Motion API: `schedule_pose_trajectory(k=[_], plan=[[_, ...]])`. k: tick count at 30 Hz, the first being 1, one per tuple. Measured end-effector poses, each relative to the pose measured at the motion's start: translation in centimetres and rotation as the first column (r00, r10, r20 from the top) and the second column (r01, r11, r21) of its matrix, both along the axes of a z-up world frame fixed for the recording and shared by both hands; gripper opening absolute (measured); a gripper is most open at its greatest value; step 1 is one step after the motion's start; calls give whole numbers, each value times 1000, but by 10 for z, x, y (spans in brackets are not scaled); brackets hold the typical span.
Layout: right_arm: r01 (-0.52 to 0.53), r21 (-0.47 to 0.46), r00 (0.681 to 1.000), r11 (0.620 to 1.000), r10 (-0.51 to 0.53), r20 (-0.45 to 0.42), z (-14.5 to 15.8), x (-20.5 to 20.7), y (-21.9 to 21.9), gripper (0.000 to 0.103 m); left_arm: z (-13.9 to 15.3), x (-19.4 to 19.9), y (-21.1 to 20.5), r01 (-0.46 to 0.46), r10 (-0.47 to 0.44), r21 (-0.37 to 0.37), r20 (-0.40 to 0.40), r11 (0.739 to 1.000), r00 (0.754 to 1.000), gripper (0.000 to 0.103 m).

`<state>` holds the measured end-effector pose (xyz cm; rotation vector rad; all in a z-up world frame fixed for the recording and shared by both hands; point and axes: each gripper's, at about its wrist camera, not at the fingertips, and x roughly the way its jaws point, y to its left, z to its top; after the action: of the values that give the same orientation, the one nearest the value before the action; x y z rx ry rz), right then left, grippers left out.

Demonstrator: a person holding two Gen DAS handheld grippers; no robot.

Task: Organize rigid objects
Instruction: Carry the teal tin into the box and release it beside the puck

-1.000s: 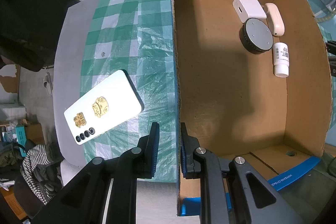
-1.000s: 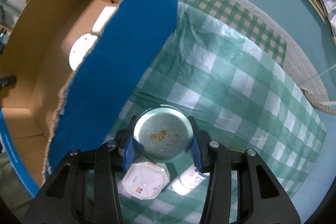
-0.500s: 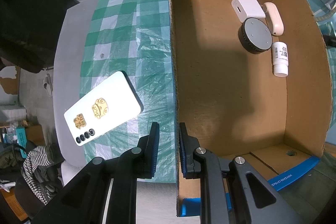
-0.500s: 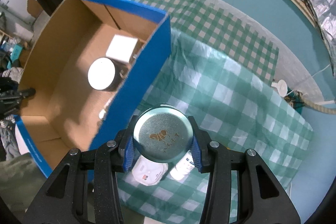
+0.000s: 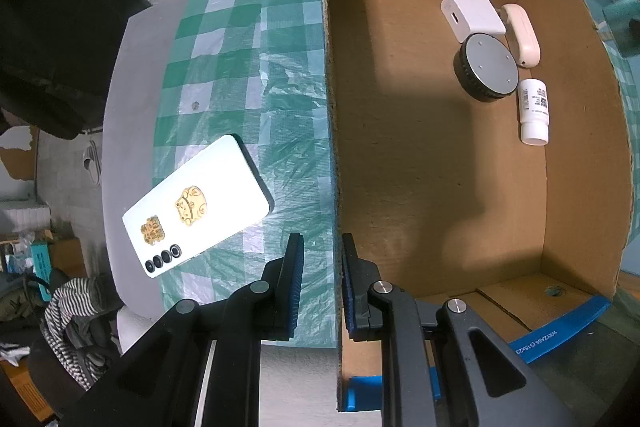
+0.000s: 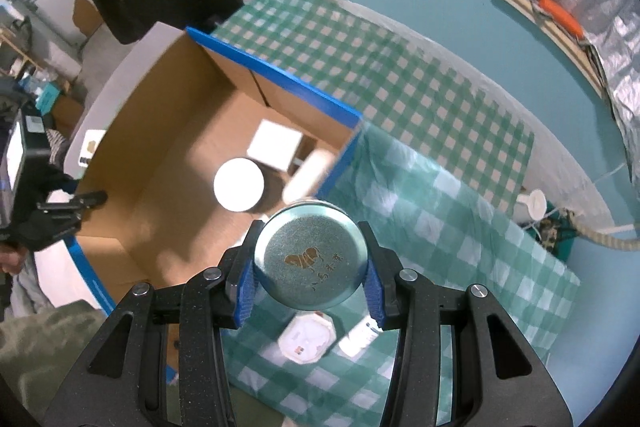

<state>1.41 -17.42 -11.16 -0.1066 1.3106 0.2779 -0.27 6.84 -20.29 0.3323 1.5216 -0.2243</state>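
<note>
My right gripper (image 6: 310,283) is shut on a round teal tin (image 6: 310,259) with a gold emblem on its lid, held in the air above the checked cloth near the right corner of the cardboard box (image 6: 160,147). My left gripper (image 5: 320,283) points straight down, shut on the box's left wall (image 5: 334,147), one finger on each side. That gripper (image 6: 86,201) also shows at the box rim in the right wrist view. Inside the box (image 5: 440,187) lie a white square adapter (image 5: 472,15), a cream case (image 5: 522,35), a dark round puck (image 5: 486,67) and a white bottle (image 5: 534,111).
A white phone (image 5: 196,207) lies camera side up on the green checked cloth (image 5: 240,67) left of the box. Below the tin, a white octagonal container (image 6: 306,341) and a small bottle (image 6: 362,333) rest on the cloth. The box floor nearest the left gripper is bare.
My right gripper has risen with the tin, so the view now looks down into the box over its blue rim. The left gripper and the box stayed still.
</note>
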Motion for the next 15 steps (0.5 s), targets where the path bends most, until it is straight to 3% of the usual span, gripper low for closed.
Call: schedule_pose_trajectory(k=[8,15], plan=[[-59,-4,998,998,59,4,-3,11,26,44,1,-1,-1,6,-6,-1,4,1000,1000,17],[-84,-14,996,996,84,-32,-23,20,41,44,0,0,-1,6,-6,3,1,1000,1000,17]])
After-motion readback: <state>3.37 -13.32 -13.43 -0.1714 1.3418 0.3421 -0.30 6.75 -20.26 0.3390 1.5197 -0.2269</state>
